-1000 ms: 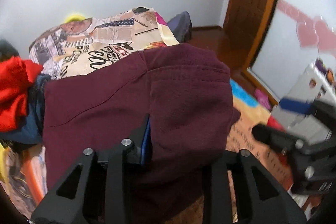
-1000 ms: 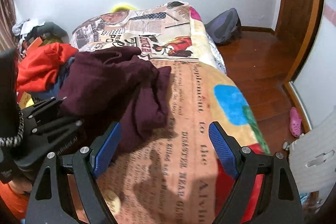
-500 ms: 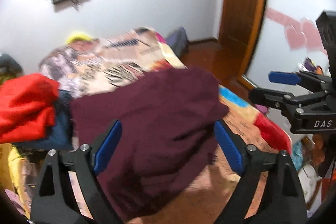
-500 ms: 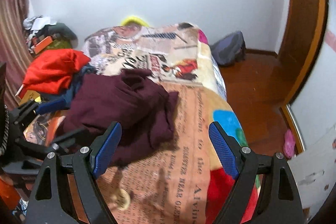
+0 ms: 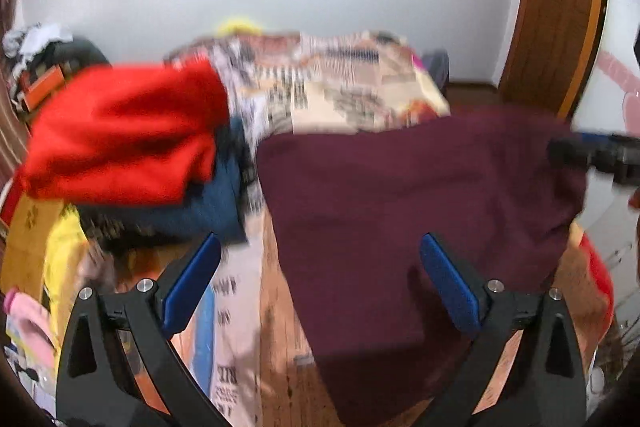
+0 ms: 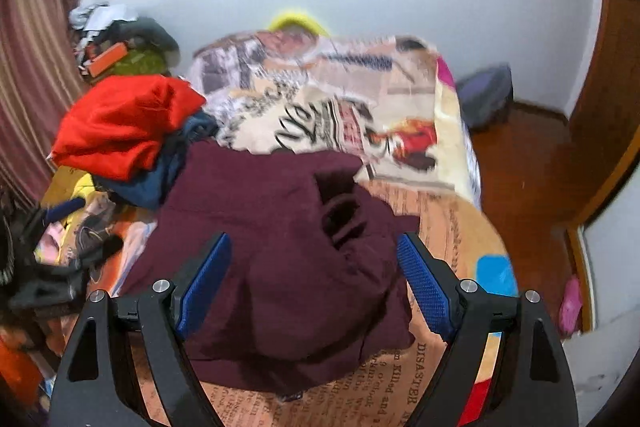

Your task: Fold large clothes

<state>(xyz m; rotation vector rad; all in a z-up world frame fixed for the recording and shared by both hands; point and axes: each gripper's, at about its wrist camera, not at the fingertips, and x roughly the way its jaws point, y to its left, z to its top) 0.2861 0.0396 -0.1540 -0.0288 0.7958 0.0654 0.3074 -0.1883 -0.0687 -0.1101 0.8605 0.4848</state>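
Observation:
A maroon garment (image 5: 420,195) lies loosely bunched on the newspaper-print bed cover (image 5: 340,91). My left gripper (image 5: 319,241) hovers over its left edge. Its jaws are opening wide, with only bed cover and the garment's edge below them, nothing gripped. In the right wrist view the maroon garment (image 6: 280,247) sits right under my right gripper (image 6: 313,239), which is open and empty above it. The right gripper (image 5: 600,155) also shows at the left view's right edge, and the left gripper (image 6: 80,231) shows blurred at far left.
A red garment (image 6: 124,123) lies on a dark blue one (image 6: 160,183) at the bed's left. Clutter (image 6: 116,43) is heaped by the curtain. A dark backpack (image 6: 486,95) sits on the wooden floor (image 6: 520,163) right of the bed, near a pink slipper (image 6: 570,303).
My left gripper let go of the maroon garment, opened wide and swung left. The garment now rests on the bed. My right gripper moved over the garment.

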